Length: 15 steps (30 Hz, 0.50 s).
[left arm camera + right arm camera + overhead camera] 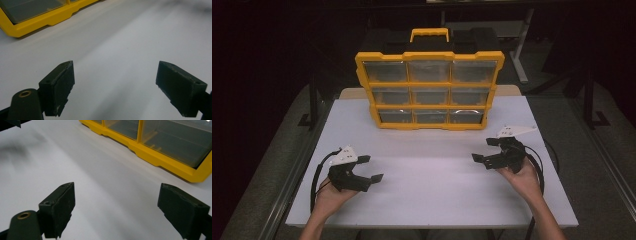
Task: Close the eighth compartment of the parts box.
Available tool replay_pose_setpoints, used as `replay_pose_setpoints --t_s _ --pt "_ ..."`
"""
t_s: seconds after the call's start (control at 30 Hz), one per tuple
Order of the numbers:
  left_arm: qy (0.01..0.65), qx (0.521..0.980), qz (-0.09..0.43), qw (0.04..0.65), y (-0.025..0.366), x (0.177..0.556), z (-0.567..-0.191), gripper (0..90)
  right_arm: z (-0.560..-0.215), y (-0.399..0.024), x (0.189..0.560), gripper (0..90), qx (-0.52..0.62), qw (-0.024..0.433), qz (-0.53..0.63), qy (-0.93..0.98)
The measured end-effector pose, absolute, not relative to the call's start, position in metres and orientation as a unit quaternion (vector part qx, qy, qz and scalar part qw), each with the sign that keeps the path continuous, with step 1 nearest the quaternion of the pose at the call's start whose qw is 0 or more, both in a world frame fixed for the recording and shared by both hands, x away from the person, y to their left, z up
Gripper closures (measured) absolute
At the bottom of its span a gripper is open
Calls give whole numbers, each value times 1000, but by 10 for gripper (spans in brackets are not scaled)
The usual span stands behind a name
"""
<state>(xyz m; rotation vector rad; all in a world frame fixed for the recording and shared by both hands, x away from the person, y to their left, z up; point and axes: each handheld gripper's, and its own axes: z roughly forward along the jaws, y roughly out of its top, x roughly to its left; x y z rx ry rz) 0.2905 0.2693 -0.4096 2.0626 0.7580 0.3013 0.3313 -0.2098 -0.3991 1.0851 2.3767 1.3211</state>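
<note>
Both tongs, left (371,168) and right (486,150), jaws apart, empty, over white table (432,185); yellow organizer (429,90) beyond.

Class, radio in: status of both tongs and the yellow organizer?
Left tongs open, empty. Right tongs open, empty. Yellow organizer upright, untouched. Table between bare.

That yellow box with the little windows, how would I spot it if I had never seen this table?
Start at the white table. At its far edge stands the yellow organiser case, upright, beyond both open grippers. Nothing else there is yellow: it has nine clear-fronted drawers in three rows and a carry handle on top.
</note>
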Motion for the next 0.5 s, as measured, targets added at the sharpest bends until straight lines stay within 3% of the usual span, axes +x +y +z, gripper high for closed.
replay_pose_setpoints --t_s 0.5 --pt "306 832 124 446 268 286 -409 154 -410 -229 312 138 376 121 452 800"
